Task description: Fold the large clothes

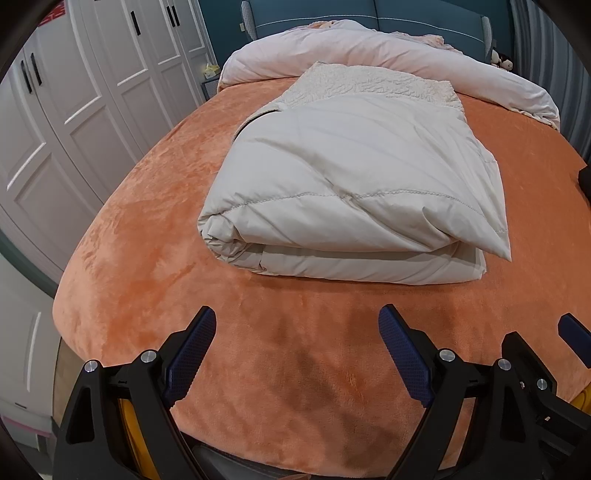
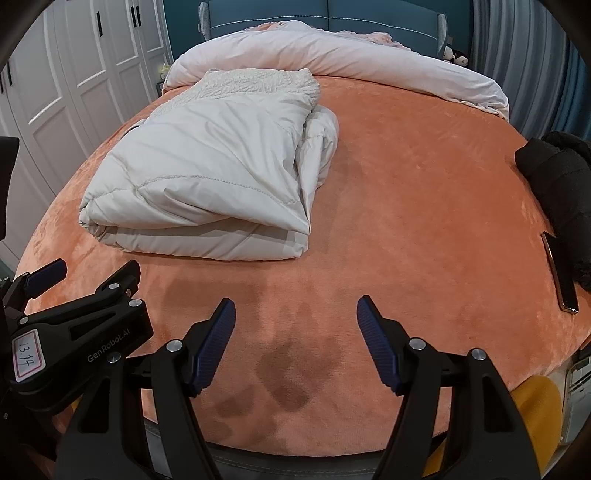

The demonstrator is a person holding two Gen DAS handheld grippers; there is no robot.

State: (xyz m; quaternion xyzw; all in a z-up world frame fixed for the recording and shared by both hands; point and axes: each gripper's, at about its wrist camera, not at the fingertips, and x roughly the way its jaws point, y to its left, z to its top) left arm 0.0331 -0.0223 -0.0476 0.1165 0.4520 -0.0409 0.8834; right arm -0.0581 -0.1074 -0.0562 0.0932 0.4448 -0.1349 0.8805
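Note:
A cream padded coat [image 1: 351,184] lies folded into a thick bundle on the orange bed cover [image 1: 147,221]; it also shows in the right wrist view [image 2: 207,177], left of centre. My left gripper [image 1: 297,317] is open and empty, above the cover in front of the bundle. My right gripper [image 2: 295,306] is open and empty, beside the left one, in front of the bundle's right end. The left gripper's body shows at the left of the right wrist view [image 2: 74,325]. A right gripper fingertip shows at the right edge of the left wrist view [image 1: 574,332].
A pale pink duvet [image 2: 332,51] is bunched along the blue headboard [image 2: 369,9]. A black garment [image 2: 561,184] and a phone [image 2: 559,273] lie at the bed's right edge. White wardrobe doors [image 1: 92,92] stand to the left. Grey curtains [image 2: 517,55] hang at the right.

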